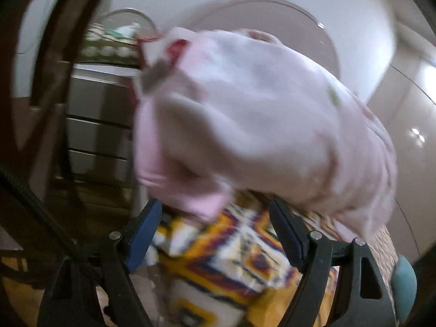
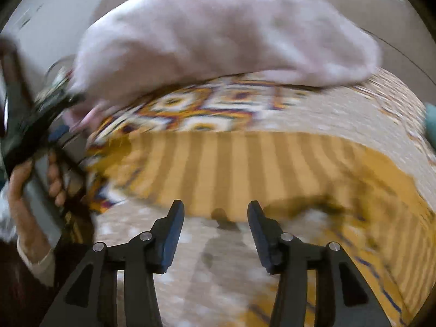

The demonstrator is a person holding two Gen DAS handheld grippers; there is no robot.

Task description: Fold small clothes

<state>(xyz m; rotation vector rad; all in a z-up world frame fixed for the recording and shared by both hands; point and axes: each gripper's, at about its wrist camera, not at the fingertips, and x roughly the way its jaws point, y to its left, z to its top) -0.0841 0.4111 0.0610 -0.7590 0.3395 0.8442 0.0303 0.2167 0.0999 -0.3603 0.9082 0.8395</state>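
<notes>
A pale pink small garment (image 1: pixel 259 125) with a red and grey detail near its top is bunched up and blurred, lying on a patterned cloth (image 1: pixel 226 253). My left gripper (image 1: pixel 215 212) is open, its fingertips just below the garment's near edge, holding nothing. In the right wrist view the same pink garment (image 2: pixel 218 35) lies at the far side of the patterned cloth (image 2: pixel 272 169). My right gripper (image 2: pixel 215 212) is open and empty, well short of the garment. The left gripper (image 2: pixel 58 133) shows at the left, held by a hand (image 2: pixel 24 185).
The yellow, white and purple cloth covers a raised surface with a striped yellow part (image 2: pixel 231 163). A chest of drawers (image 1: pixel 98 125) with clutter on top stands at the left behind a dark curved frame (image 1: pixel 62 54). A teal object (image 1: pixel 404 280) lies at the right edge.
</notes>
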